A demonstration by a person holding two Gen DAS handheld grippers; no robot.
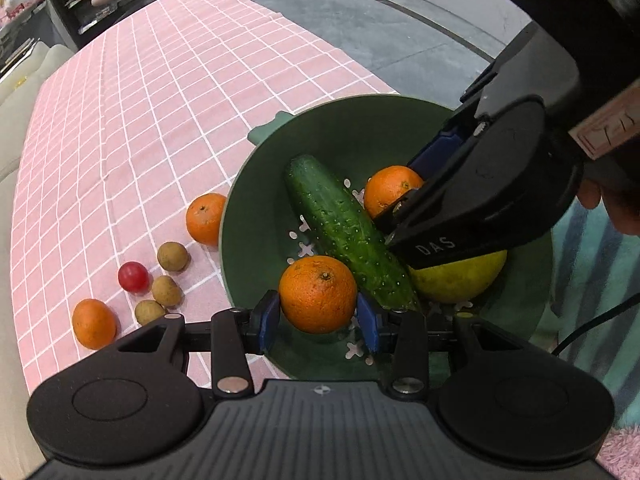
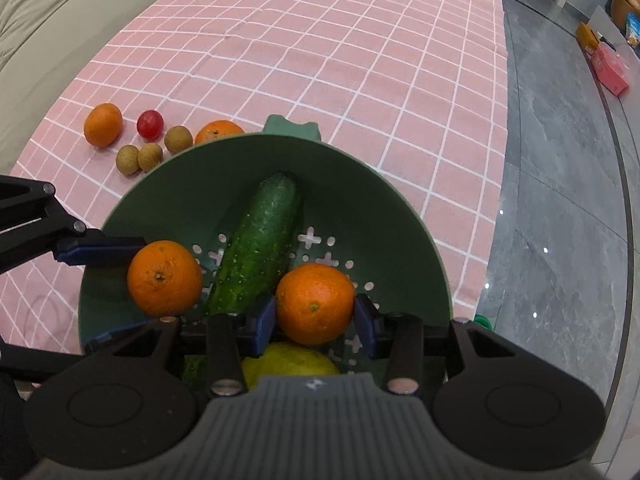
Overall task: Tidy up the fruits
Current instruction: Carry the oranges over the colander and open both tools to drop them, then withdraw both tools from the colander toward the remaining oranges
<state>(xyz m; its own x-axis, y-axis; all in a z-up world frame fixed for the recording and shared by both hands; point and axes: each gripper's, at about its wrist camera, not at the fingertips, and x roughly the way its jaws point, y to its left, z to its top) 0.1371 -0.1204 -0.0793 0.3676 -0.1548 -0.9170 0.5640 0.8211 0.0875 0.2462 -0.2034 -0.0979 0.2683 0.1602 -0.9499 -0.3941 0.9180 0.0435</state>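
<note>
The left gripper (image 1: pixel 318 316) clamps one orange (image 1: pixel 318 294) and the right gripper (image 2: pixel 315 314) clamps another orange (image 2: pixel 315 303). Both point steeply down into the green colander (image 1: pixel 360 120), over a cucumber (image 1: pixel 348 232) and a yellow citrus (image 1: pixel 460 280). Left of the colander, two oranges, three longans (image 1: pixel 165 290) and a red fruit (image 1: pixel 133 276) remain on the pink cloth (image 1: pixel 140 120), so I judge the task roughly half done.

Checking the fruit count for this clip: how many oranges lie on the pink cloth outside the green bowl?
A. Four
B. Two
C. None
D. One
B: one orange sits at the near end of the loose fruit and another orange rests against the green bowl on the pink cloth; the other two oranges are over the bowl, each between a claw's fingers.
</note>
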